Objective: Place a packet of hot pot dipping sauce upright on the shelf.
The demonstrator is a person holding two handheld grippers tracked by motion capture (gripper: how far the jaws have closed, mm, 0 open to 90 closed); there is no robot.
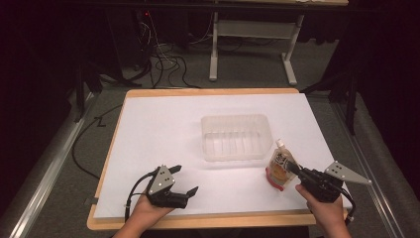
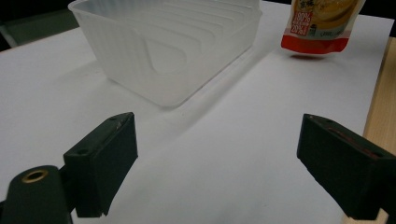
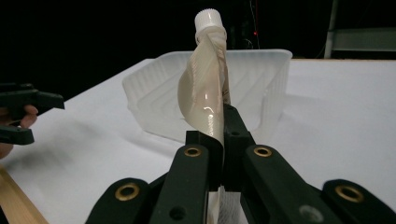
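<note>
A spouted drink pouch with a white screw cap and a red bottom stands at the right of the white table, just right of a clear plastic tub. My right gripper is shut on the pouch; in the right gripper view its jaws pinch the pouch edge-on, with the tub behind. My left gripper rests near the front edge at the left, open, with nothing between its fingers. Ahead of it stand the tub and the pouch's red base.
The white sheet covers a wooden tabletop. Beyond the table are cables on the floor and a white desk frame. Open room lies left of the tub.
</note>
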